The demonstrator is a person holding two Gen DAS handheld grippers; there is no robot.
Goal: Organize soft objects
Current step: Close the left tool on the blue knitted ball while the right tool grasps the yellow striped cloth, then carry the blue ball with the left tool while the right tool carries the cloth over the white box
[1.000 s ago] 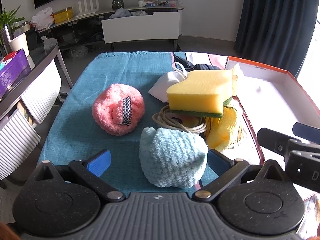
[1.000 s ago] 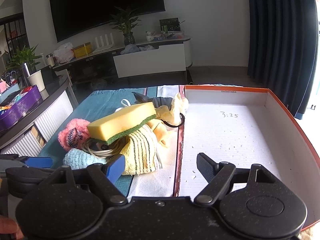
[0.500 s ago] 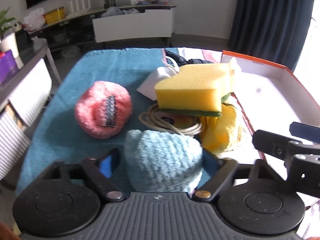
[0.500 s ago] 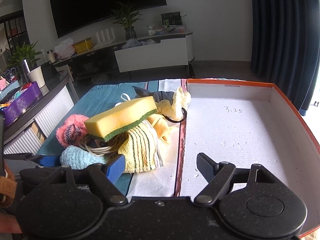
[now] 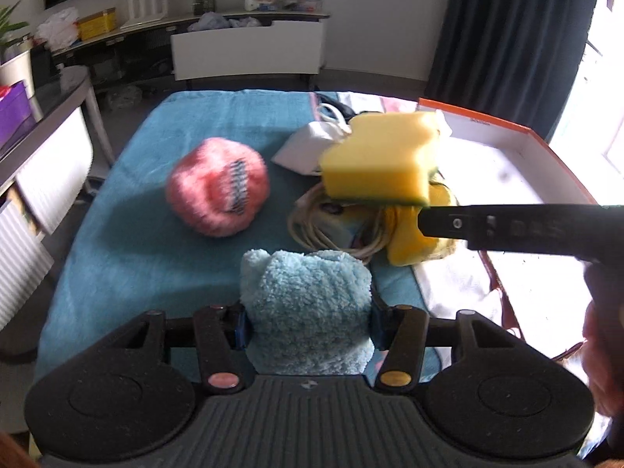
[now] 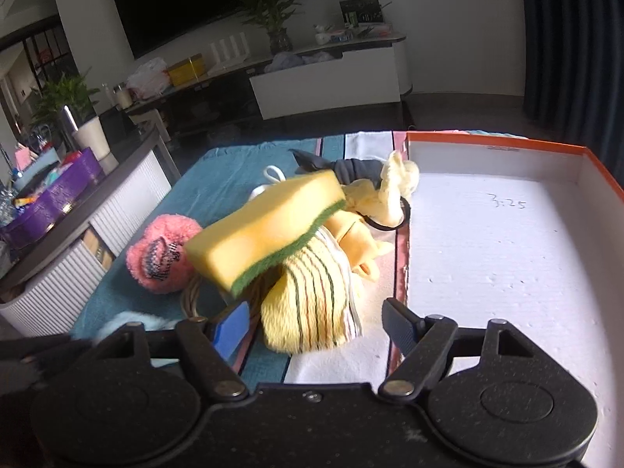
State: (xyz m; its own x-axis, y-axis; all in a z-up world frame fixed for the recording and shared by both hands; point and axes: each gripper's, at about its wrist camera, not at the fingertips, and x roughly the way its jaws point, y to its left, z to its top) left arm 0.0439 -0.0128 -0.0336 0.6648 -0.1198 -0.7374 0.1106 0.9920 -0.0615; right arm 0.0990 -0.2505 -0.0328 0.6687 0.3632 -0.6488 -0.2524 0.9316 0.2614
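Note:
A light blue fluffy cloth (image 5: pixel 306 304) lies at the near end of the teal towel (image 5: pixel 136 234). My left gripper (image 5: pixel 308 323) is closing on it, and both pads press into its sides. A pink fluffy ball (image 5: pixel 216 187) sits further back on the left. A yellow sponge (image 6: pixel 265 234) with a green underside tops a pile over a coiled cord (image 5: pixel 312 230). My right gripper (image 6: pixel 316 325) is closing slowly; a yellow striped towel (image 6: pixel 312 300) lies between its fingers, untouched by the pads. One right finger (image 5: pixel 507 226) crosses the left wrist view.
An orange-rimmed box (image 6: pixel 487 253) with a white floor lies to the right of the pile. A pale yellow cloth (image 6: pixel 394 187), a dark cloth (image 6: pixel 351 165) and a white item (image 5: pixel 308 148) lie behind the sponge. A side table (image 6: pixel 78 210) stands on the left.
The left jaws have closed in from wide open onto the blue fluffy cloth. The right gripper has moved in toward the pile, so the striped towel now sits between its fingers.

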